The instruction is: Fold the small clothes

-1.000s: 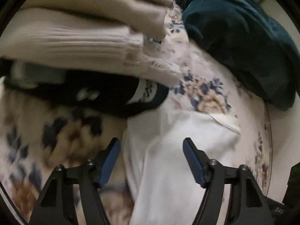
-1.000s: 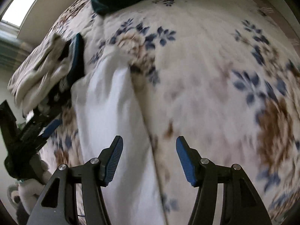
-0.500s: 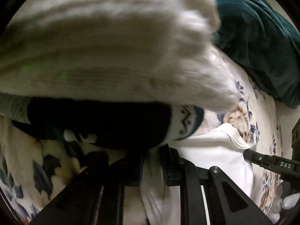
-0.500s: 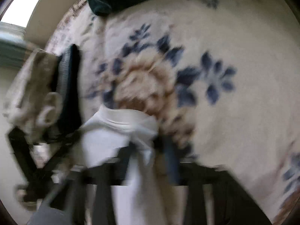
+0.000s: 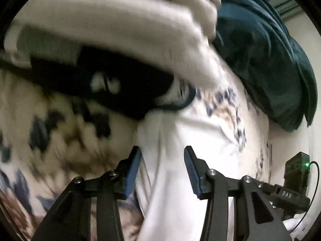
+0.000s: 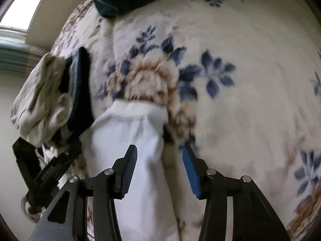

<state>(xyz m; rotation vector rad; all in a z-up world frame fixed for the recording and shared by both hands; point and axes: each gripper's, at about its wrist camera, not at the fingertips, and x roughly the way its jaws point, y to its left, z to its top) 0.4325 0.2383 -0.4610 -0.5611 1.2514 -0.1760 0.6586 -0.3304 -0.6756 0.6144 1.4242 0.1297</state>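
Both tongs—left tongs (image 5: 162, 168), right tongs (image 6: 159, 168)—closed half a second ago, now gape apart over the white shirt (image 6: 128, 140) lying on the flowered bed (image 6: 240, 104)—fold seemingly just released; next, likely regrip an edge.

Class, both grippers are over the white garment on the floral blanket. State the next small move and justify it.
Probably lift both grippers away. The left gripper and right gripper stand open, gripping nothing, and the white garment lies folded on the floral blanket, beside the stack of folded clothes.
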